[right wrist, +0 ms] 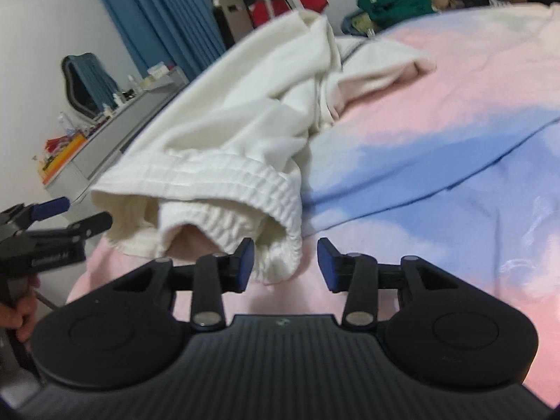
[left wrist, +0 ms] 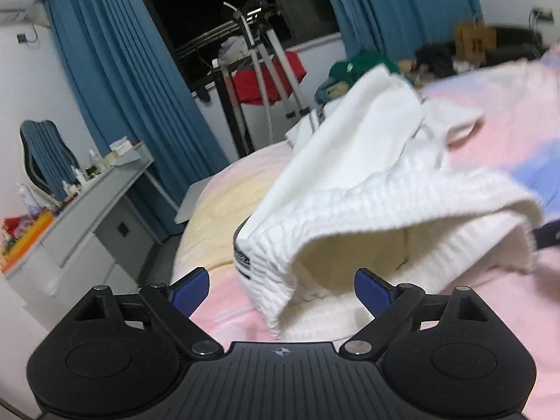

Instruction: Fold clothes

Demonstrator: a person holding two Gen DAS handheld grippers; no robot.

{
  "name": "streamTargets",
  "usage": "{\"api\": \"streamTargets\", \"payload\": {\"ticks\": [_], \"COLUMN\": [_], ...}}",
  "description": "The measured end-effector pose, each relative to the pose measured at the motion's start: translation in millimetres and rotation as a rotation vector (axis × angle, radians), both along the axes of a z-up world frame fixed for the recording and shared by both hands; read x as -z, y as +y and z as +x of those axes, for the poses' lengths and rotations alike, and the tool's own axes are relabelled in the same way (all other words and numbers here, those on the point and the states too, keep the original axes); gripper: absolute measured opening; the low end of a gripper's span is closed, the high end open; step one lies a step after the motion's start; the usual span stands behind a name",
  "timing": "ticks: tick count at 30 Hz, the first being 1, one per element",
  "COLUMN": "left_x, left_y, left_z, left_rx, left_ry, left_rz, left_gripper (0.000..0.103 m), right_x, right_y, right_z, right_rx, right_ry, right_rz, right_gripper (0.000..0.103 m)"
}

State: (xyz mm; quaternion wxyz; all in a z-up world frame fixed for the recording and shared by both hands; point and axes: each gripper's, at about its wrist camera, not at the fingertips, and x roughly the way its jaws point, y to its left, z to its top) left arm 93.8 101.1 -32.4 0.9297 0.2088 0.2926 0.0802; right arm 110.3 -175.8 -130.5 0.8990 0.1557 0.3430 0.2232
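A white garment [left wrist: 350, 161] with a ribbed elastic waistband lies crumpled on the pink and blue bed cover [left wrist: 507, 133]. Its open waistband faces me. My left gripper [left wrist: 281, 288] is open, its blue pads on either side of the waistband's left corner. In the right wrist view the same garment [right wrist: 238, 133] lies ahead. My right gripper [right wrist: 285, 262] is open at the waistband's right corner, the left pad touching the cloth. The left gripper [right wrist: 75, 215] also shows at the left edge, open by the waistband's other end.
A grey desk [left wrist: 105, 189] with small bottles and a mirror stands left of the bed. Blue curtains [left wrist: 115, 70], a drying rack with red cloth [left wrist: 266, 77] and green clothes [left wrist: 353, 66] are at the back. The bed cover [right wrist: 437, 140] spreads to the right.
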Motion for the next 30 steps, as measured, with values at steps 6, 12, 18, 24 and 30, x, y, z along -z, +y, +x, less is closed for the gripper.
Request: {"api": "streamTargets", "payload": {"ticks": [6, 12, 18, 24, 30], "left_x": [26, 2, -68, -128, -75], "left_y": [31, 70, 107, 193, 259], "left_z": [44, 71, 70, 104, 153], "left_rx": [-0.117, -0.246, -0.269, -0.333, -0.42], "left_ry": [0.023, -0.059, -0.242, -0.331, -0.178], "left_rz": [0.001, -0.227, -0.255, -0.205, -0.246], "left_gripper": [0.082, 0.023, 0.01, 0.011, 0.011], "right_x": [9, -18, -59, -86, -72], "right_y": [9, 10, 48, 121, 193], "right_z": [7, -24, -77, -92, -69], "right_rx": [-0.013, -0.008, -0.127, -0.276, -0.366], "right_ry": [-0.026, -0.162, -0.269, -0.327, -0.253], "right_rz": [-0.026, -0.042, -0.03, 0.065, 0.072], "right_gripper": [0.011, 0.011, 0.01, 0.01, 0.011]}}
